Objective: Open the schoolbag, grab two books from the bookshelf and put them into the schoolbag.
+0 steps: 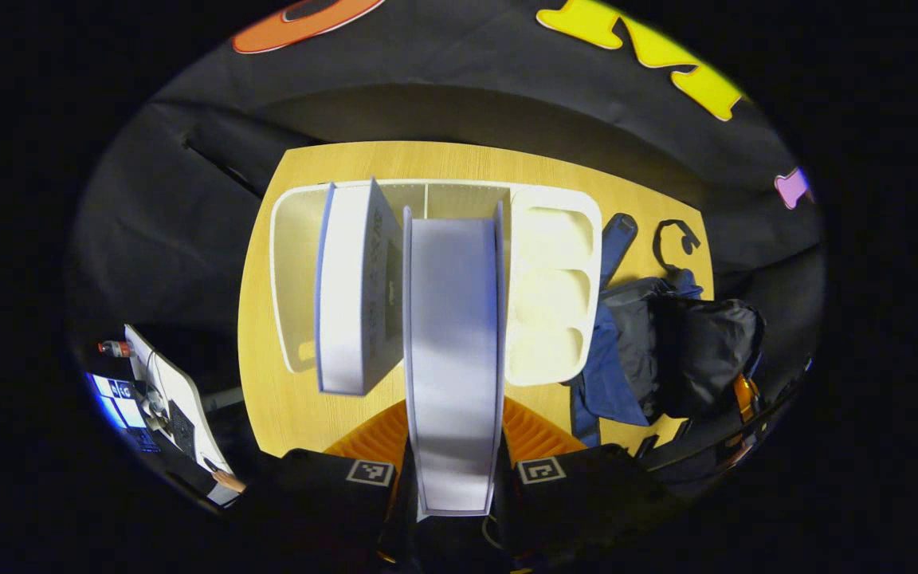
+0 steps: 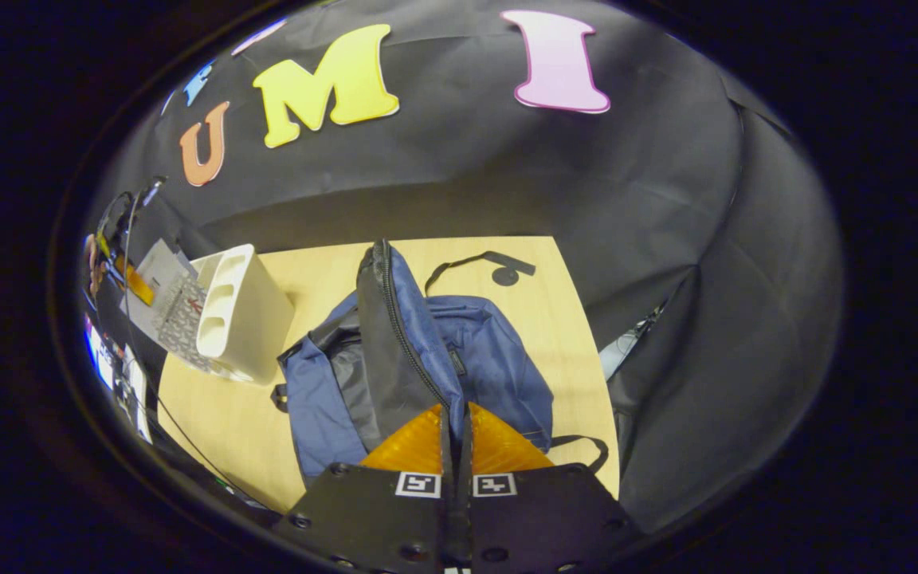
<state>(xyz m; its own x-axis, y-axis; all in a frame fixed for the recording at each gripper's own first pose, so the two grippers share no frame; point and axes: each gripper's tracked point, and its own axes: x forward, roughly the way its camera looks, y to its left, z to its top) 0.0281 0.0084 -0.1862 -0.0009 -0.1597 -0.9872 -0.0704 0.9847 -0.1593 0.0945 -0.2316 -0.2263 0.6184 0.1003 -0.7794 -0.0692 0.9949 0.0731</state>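
Holding a stiff, light-looking book [image 1: 453,359] clamped edgewise in my left gripper [image 1: 453,470], my right gripper [image 2: 455,446] pinched the schoolbag's [image 2: 459,359] limp flap.

**Table surface and its load**

Support: a light wooden table [image 1: 268,399], grain visible, set against the booth's black cloth.

On it, in the left gripper view: a white bookshelf [image 1: 552,287] stands toward the far edge, with open compartments on one end face. Just beside that end lies a schoolbag [image 1: 666,351], blue and black, slumped flat on the wood. A blue strap [image 1: 617,239] and a curled black strap [image 1: 672,235] trail from it across the tabletop toward the back.

In the right gripper view the bag sits near the table's middle, its zippered flap [image 2: 395,335] raised upright, bookshelf close on one side.
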